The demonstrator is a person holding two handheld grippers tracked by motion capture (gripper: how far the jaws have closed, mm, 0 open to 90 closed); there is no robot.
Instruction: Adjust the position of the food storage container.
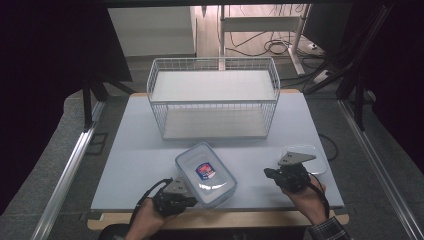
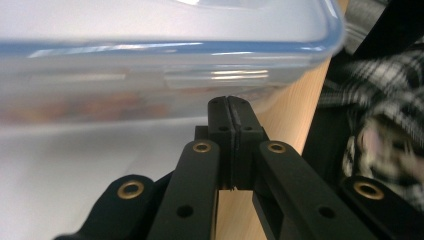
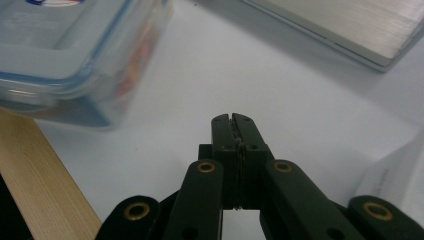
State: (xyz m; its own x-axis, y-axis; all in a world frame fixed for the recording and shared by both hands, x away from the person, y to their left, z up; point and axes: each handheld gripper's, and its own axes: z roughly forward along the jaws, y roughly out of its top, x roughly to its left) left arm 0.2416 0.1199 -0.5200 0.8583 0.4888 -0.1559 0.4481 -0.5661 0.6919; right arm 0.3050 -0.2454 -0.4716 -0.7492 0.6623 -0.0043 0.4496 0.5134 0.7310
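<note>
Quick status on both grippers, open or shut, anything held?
Left gripper: shut, jaws pressed together, holding nothing; tips close to the clear container.
Right gripper: shut, empty, over the white table.

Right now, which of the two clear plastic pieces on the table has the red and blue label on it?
The lidded container by the left gripper. The flat clear lid near the right gripper is plain.
</note>
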